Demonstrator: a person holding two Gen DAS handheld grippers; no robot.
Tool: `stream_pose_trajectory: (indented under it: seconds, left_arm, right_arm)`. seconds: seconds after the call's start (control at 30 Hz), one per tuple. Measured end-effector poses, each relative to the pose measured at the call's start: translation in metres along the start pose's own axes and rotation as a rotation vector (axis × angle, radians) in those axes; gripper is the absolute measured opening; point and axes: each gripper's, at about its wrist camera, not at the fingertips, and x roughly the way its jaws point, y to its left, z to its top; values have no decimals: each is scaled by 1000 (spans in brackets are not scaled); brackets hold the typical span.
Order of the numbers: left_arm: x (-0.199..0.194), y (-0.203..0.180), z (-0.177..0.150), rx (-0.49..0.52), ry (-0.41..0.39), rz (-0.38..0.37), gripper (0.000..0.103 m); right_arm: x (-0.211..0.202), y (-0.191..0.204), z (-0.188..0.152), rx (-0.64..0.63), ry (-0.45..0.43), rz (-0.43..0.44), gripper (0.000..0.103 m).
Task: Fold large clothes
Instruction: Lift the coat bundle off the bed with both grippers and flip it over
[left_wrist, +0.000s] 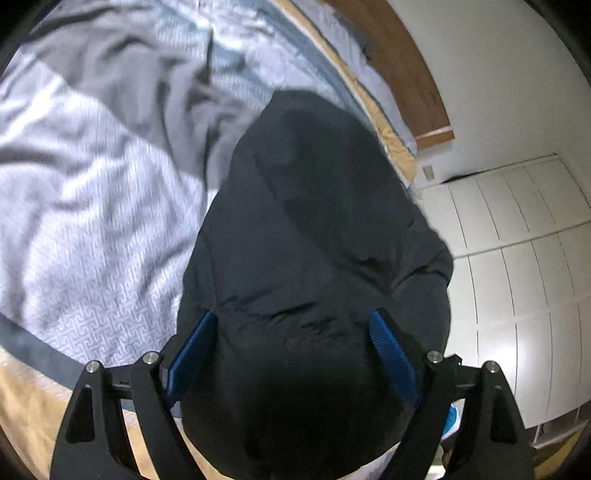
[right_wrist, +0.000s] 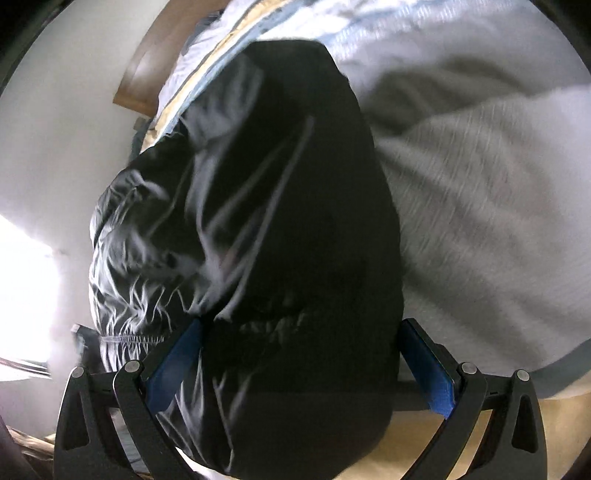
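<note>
A large black padded garment (left_wrist: 314, 236) fills the middle of the left wrist view and hangs over the bed. My left gripper (left_wrist: 293, 317) has its blue pads (left_wrist: 388, 343) spread wide, with the bulky fabric bunched between them. In the right wrist view the same black garment (right_wrist: 295, 221) fills the centre, with a shiny wrinkled part at its left. My right gripper (right_wrist: 301, 325) also stands wide with thick fabric packed between its blue pads (right_wrist: 424, 362). Both views are blurred by motion.
A bed with a grey-white patterned quilt (left_wrist: 92, 221) and a tan border (left_wrist: 22, 398) lies below. A wooden headboard (left_wrist: 406, 74) and white wardrobe doors (left_wrist: 517, 251) stand at the right. A white wall (right_wrist: 55, 147) and bright window light (right_wrist: 22, 295) show in the right wrist view.
</note>
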Motion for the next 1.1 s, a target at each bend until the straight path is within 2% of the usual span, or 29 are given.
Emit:
stream_pose_trajectory:
  seconds: [0.07,0.23,0.33,0.4,0.47,0.57,0.63,0.8,0.93,1.0,1.1]
  left_arm:
    - [8,14,-2,-37,35,-5,85]
    - [11,32,-7,-86,80,-88,86]
    - [30,45,-12,-112,160,-100,88]
    - [52,50,-16,-134,224,-115,95]
    - [67,41,-20,-120,255,-183,100]
    - [77,30,-22,-135,246,-298,101]
    - [80,26,-23,-135,238,-328,102]
    - [94,28,-22,-164,280,-293,102]
    - [109,20,-20,-161,301,-225,103]
    - [114,14,-20,-162,300,-188,103]
    - [117,8,-22,-172,281,-171,103]
  right_arm:
    - [10,-9,-1,28,23,38,102]
    - [20,-23,-7,58,42,126,102]
    - [31,-31,-10,84,62,175,103]
    - [43,-36,-10,98,76,203,102]
    - [57,-38,-13,121,86,240,102]
    - [65,-27,-13,123,98,306,102]
    - [76,-14,-15,103,122,347,102]
    - [92,-9,-13,105,144,348,103]
    - [100,-3,-14,108,143,302,103]
    - [106,0,-13,116,136,287,103]
    - [108,3,-15,129,115,265,103]
